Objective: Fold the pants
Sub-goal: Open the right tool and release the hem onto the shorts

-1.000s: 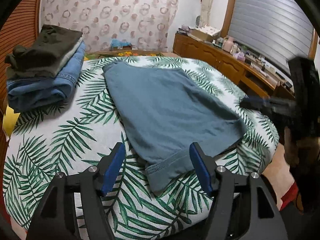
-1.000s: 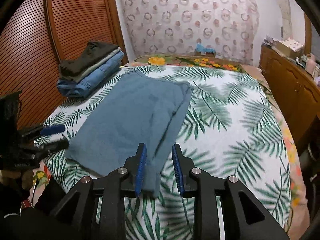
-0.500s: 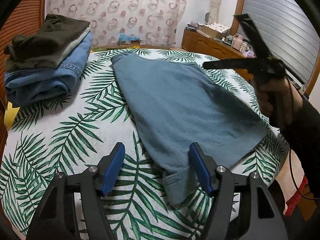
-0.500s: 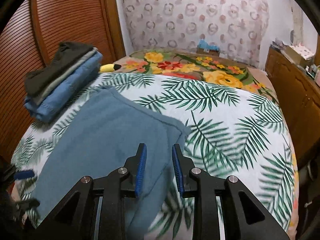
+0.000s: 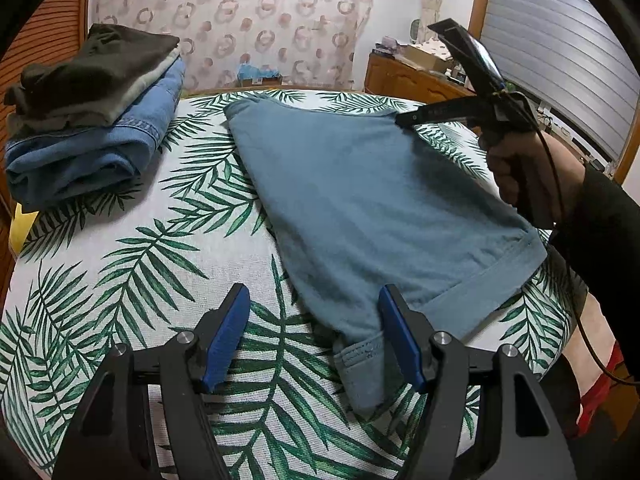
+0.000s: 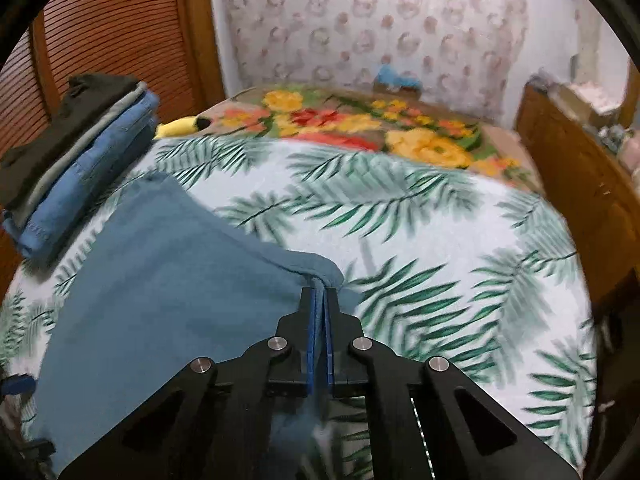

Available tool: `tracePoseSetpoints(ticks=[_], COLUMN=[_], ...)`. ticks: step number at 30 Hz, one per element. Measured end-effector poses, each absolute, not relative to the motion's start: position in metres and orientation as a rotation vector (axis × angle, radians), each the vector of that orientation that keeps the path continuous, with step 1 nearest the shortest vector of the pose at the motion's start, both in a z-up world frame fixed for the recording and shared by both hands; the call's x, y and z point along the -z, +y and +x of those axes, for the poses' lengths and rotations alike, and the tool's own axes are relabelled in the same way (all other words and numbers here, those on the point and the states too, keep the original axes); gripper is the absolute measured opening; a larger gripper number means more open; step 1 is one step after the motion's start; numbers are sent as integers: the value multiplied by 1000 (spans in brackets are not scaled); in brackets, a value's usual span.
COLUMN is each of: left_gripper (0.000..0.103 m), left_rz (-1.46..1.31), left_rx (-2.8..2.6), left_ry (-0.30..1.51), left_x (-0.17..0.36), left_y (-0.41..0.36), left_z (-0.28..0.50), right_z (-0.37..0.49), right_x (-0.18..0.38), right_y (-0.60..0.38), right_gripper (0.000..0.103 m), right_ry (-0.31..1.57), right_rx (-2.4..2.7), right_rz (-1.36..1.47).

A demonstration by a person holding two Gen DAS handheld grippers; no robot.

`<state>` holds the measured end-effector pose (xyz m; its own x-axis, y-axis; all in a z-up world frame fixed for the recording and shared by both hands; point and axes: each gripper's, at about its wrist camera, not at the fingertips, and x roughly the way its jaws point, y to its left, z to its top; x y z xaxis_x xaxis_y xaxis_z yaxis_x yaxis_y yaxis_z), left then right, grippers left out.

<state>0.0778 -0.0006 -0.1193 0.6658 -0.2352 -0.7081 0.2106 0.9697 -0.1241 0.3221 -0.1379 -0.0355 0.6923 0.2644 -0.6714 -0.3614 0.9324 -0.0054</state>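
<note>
Pants: soft teal-blue knit pants (image 5: 372,204) lie flat and doubled over on the bed, tapering from a wide hemmed end near the bed's edge to a narrower end farther up; a small cuffed flap (image 5: 360,368) sticks out from underneath at the near end.
Fabric: matte, slightly fuzzy, with a stitched band along the near hem.
Bed cover: a smooth white sheet printed with green palm fronds (image 5: 120,280); beyond it, a flowered blanket in yellow, red and orange (image 6: 360,128).
Left gripper: the black left gripper with blue pads (image 5: 316,336) hovers over the near hem with its jaws well apart; the cuffed flap lies beneath the gap, and the pads touch nothing.
Right gripper: the black right gripper (image 6: 320,300) has its blue pads pressed together on a raised fold at the far corner of the pants, the cloth puckering up at the tips. In the left wrist view a person's hand (image 5: 520,168) in a dark sleeve grips its handle.
Stack: a pile of folded clothes (image 5: 92,112) sits on the bed beside the pants and apart from them, blue denim at the bottom, a pale grey layer in the middle, dark olive cloth on top.
Surroundings: slatted wooden doors (image 6: 112,32), a ring-patterned curtain (image 5: 256,16), a wooden dresser (image 6: 580,200) cluttered with small items too blurred to tell.
</note>
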Motion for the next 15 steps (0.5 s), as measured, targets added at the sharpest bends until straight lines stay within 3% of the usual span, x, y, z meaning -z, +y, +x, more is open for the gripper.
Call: tracePoseSetpoints(ticks=[7,8,10,15], left_gripper=[68,68,68,68], left_rz=[-31,-31,-31,-33], left_rx=[250,249,247,244], left_ry=[802,802,803,804], left_x=[120,120,120,119], left_y=[0,1,0,0], left_z=[77,77,77,77], right_z=[324,323,318,272], right_x=[33,33,31,24], right_y=[-144,-144,-145,-151], right_gripper=[5,8,25,31], right_ry=[723,725,727,708], right_rx=[-309,-307,-292,-351], right_rz=[-143,-147,-164,-169])
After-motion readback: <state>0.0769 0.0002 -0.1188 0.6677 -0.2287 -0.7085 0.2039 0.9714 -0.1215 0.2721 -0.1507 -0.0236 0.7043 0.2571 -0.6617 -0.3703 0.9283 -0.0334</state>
